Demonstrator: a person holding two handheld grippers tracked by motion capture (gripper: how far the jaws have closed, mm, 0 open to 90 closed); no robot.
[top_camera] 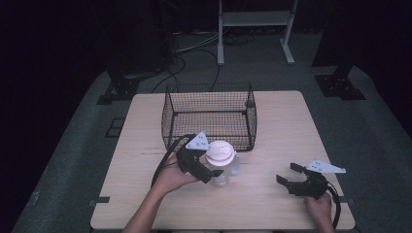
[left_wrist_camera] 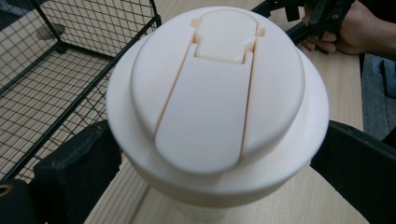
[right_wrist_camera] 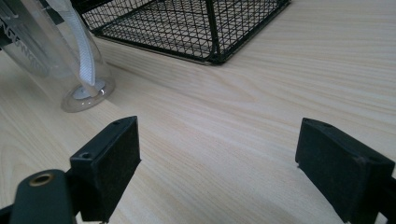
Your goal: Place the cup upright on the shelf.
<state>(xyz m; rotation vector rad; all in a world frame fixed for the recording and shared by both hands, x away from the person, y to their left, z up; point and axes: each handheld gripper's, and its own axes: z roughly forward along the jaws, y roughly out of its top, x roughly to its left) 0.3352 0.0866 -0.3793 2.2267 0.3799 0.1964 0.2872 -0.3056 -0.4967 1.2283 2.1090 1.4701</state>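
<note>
A clear plastic cup (top_camera: 221, 172) with a cream flip-top lid (top_camera: 220, 151) stands upright on the wooden table (top_camera: 282, 126), just in front of a black wire basket (top_camera: 167, 116). My left gripper (top_camera: 214, 173) is open. In the left gripper view its jaws straddle the cup below the lid (left_wrist_camera: 217, 93), one on each side. I cannot tell whether the pads touch the clear wall. My right gripper (top_camera: 286, 173) sits open at the front right, apart from the cup. Between its jaws (right_wrist_camera: 217, 154) there is only bare table, and the cup's base (right_wrist_camera: 86, 95) rests far to its left.
The wire basket (left_wrist_camera: 60, 79) is open-topped and looks empty; its near corner (right_wrist_camera: 212, 56) lies ahead of the right gripper. The person's other hand (left_wrist_camera: 355, 28) holds the right gripper beyond the lid. Dark floor, cables and a white stand's legs (top_camera: 255, 34) lie beyond the table.
</note>
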